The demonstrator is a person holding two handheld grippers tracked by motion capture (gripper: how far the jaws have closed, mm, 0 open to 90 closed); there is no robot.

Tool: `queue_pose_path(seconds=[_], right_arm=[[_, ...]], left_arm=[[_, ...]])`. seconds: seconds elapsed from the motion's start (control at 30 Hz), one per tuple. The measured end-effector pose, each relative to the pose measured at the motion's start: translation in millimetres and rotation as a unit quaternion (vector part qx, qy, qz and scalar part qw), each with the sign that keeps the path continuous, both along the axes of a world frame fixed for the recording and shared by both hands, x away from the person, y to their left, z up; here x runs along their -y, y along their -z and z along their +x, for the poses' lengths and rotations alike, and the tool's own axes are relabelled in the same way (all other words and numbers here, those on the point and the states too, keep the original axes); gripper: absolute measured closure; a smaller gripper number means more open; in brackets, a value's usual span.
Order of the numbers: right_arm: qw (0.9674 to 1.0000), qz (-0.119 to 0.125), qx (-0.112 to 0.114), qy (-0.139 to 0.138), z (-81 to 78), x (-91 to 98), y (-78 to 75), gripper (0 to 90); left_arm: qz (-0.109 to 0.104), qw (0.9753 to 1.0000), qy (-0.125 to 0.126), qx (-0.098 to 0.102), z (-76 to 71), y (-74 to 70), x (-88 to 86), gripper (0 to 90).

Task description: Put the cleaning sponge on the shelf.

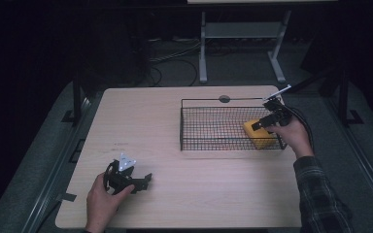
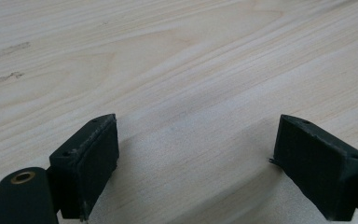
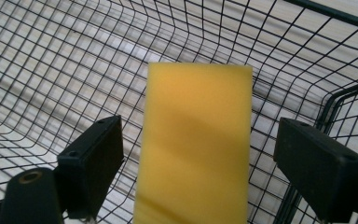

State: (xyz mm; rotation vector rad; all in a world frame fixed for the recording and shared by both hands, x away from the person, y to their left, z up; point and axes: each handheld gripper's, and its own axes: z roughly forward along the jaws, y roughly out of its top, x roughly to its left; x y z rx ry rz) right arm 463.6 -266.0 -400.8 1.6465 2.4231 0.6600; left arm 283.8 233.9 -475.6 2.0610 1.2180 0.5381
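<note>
A yellow sponge (image 1: 258,134) lies in the right end of a black wire basket (image 1: 209,100) on the wooden table. My right gripper (image 1: 264,120) hangs over that end of the basket, held by a hand in a plaid sleeve. In the right gripper view the sponge (image 3: 196,140) lies between the two black pads (image 3: 93,163), with a gap on each side, so the right gripper (image 3: 200,172) is open and not pressing it. My left gripper (image 1: 143,180) rests low over the table near the front left. Its own view shows the left gripper (image 2: 196,163) open with bare wood between the pads.
The basket stands at the back right of the table (image 1: 145,126), near the far edge. A round grommet (image 1: 224,99) sits just behind it. Beyond the table stand a white desk frame (image 1: 243,34) and cables on a dark floor.
</note>
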Motion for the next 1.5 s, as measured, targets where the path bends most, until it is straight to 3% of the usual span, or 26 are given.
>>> queue_pose_path(seconds=[0.63,0.93,1.5], right_arm=[[0.9990,0.015,0.040,-0.017,-33.2,4.7,-22.1,13.9],[0.9974,0.019,0.062,-0.032,-62.1,5.4,-31.8,13.9],[0.9939,0.033,0.087,-0.059,-113.0,1.8,-29.6,13.6]], left_arm=[[0.000,1.0000,0.000,0.000,-0.3,0.0,0.1,13.2],[0.000,1.0000,0.000,0.000,-0.3,0.0,0.0,13.3],[0.000,1.0000,0.000,0.000,-0.3,0.0,0.1,13.2]])
